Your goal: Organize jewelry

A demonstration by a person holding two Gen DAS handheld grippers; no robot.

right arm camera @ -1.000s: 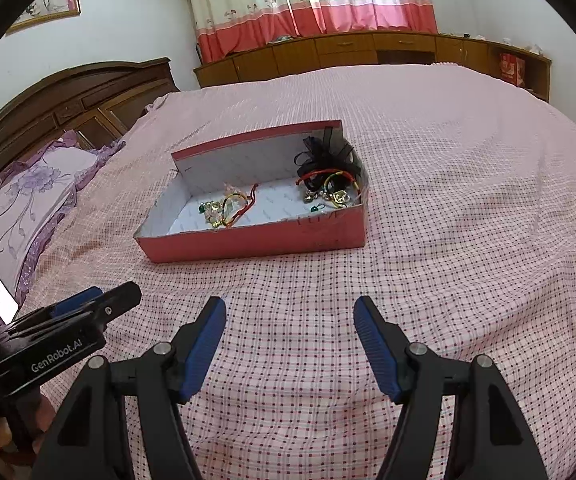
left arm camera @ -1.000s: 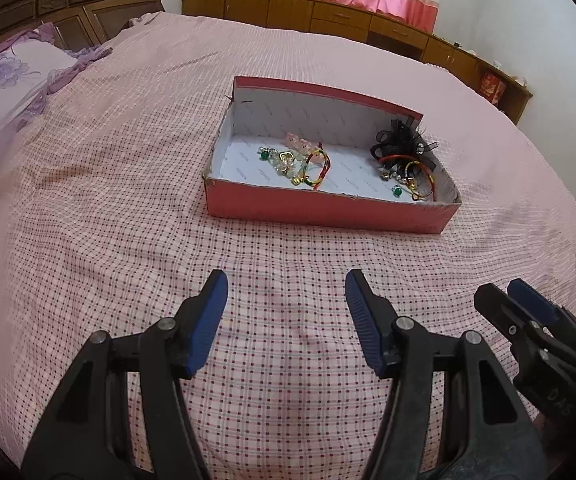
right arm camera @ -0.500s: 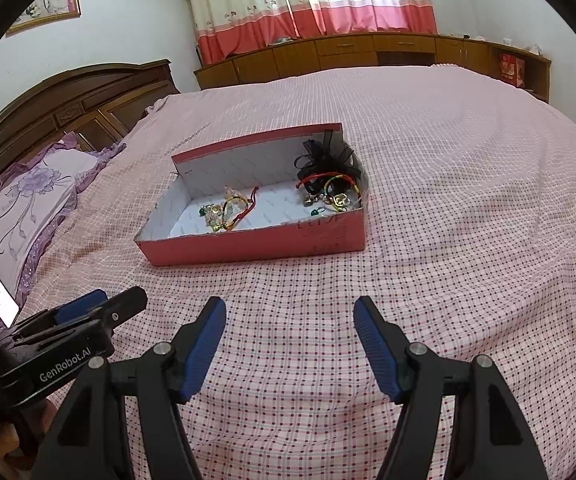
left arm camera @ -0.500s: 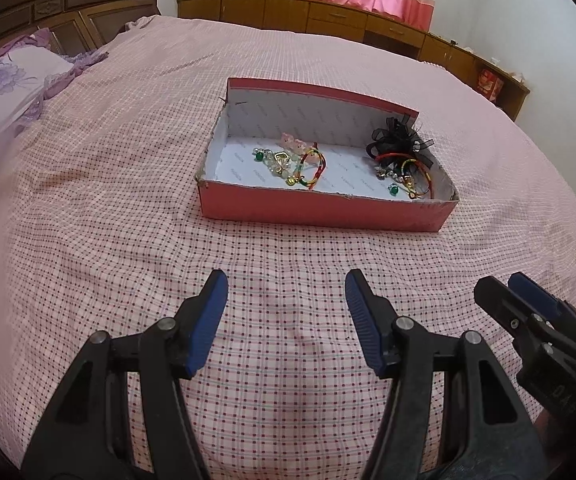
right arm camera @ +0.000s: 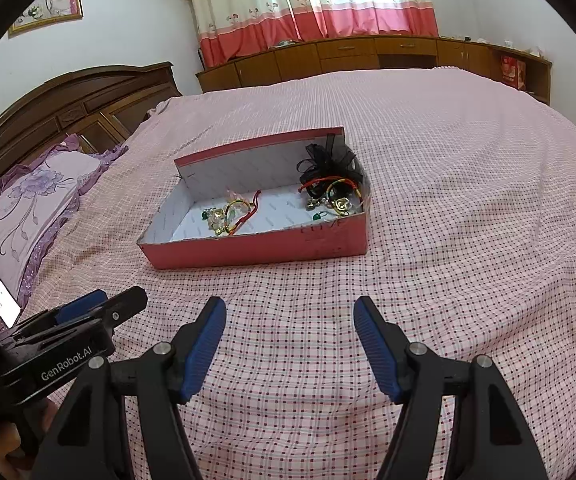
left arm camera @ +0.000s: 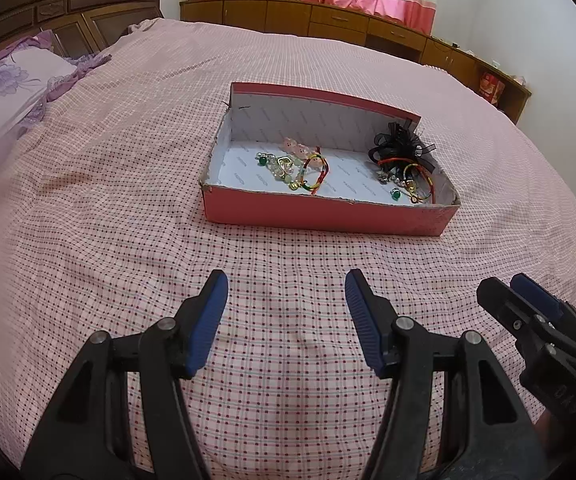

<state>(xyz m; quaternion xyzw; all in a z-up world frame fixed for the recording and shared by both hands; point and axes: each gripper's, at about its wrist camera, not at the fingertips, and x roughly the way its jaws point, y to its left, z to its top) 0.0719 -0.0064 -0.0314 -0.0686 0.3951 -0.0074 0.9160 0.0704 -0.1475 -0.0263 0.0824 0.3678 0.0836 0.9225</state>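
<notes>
Grippers first, since they're closest: the left gripper (left arm camera: pixel 286 286) hangs low over the bedspread (left arm camera: pixel 135 208) with its blue pads (left arm camera: pixel 207 320) spread wide apart and nothing between them. Same deal with the right gripper (right arm camera: pixel 285 316), jaws wide and released, nothing in them, just the pink checked fabric underneath. They sit side by side, and each one shows up at the edge of the other's view, so they're pretty near each other.

A bit further up the bed, well apart from both sets of tips, sits the red box (left arm camera: pixel 328 214), shallow, white inside, with its far wall standing taller than the front one. All the jewelry is in there in two clumps. Toward the left of the box is a mixed pile (left arm camera: pixel 288 166) with green beads, clear bits, something gold and a red-yellow cord bracelet (left arm camera: pixel 316 172), plus little pink pieces (left arm camera: pixel 294 146) just behind it. At the right end, a black ribbon bow (left arm camera: pixel 402 146) sits against the back corner with red and gold bangles (left arm camera: pixel 412 178) tangled in front of it and a green bead (left arm camera: pixel 395 195) near the front wall.

Beyond that, a purple floral pillow (right arm camera: pixel 35 196) lies by the dark wooden headboard (right arm camera: pixel 87 108), and a long wooden cabinet (right arm camera: pixel 348 58) runs under pink-and-white curtains (right arm camera: pixel 312 0)
</notes>
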